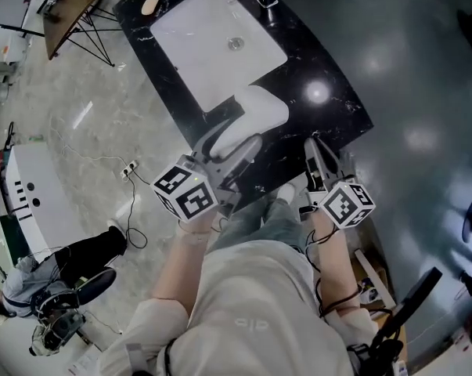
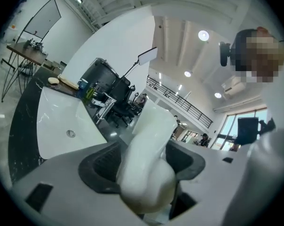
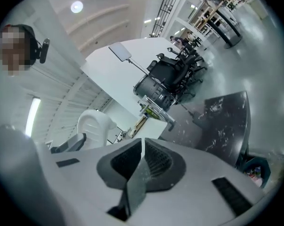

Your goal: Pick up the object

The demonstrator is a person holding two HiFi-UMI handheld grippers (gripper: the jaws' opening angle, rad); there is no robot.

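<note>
White bottle (image 1: 259, 110) is clamped between the jaws of the left gripper (image 1: 234, 143), held over the black surface (image 1: 329, 116) at the near corner of the white sink (image 1: 212, 45). The right gripper (image 1: 315, 157) has its jaws pressed together on nothing, above the surface's near edge.

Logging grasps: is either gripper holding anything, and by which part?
The left gripper grips the white object by its rounded near end; the flatter end sticks out beyond. The right gripper is shut on nothing.
</note>
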